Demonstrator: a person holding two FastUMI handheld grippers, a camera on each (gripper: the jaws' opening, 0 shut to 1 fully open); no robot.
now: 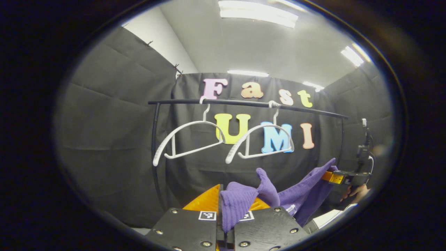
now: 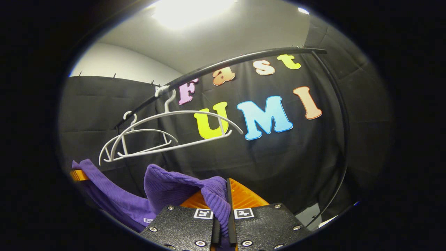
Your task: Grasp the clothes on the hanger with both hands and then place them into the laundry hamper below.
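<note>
Left gripper (image 1: 225, 204) and right gripper (image 2: 223, 200) each pinch a fold of the purple garment (image 1: 306, 191), which sags between them, free of the two white hangers (image 1: 190, 139) on the rail (image 1: 244, 103); hamper presumably below.

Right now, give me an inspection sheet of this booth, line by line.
Surface: nothing seen.
Job's things: purple ribbed knit garment off the hangers, slung between both grippers; hamper nothing seen.
Clutter: two bare white plastic hangers on the black metal rail.
Grippers: left gripper shut on the garment; right gripper shut on it too.
Cables: nothing seen.
Surroundings: black cloth wall, white ceiling lights.
</note>
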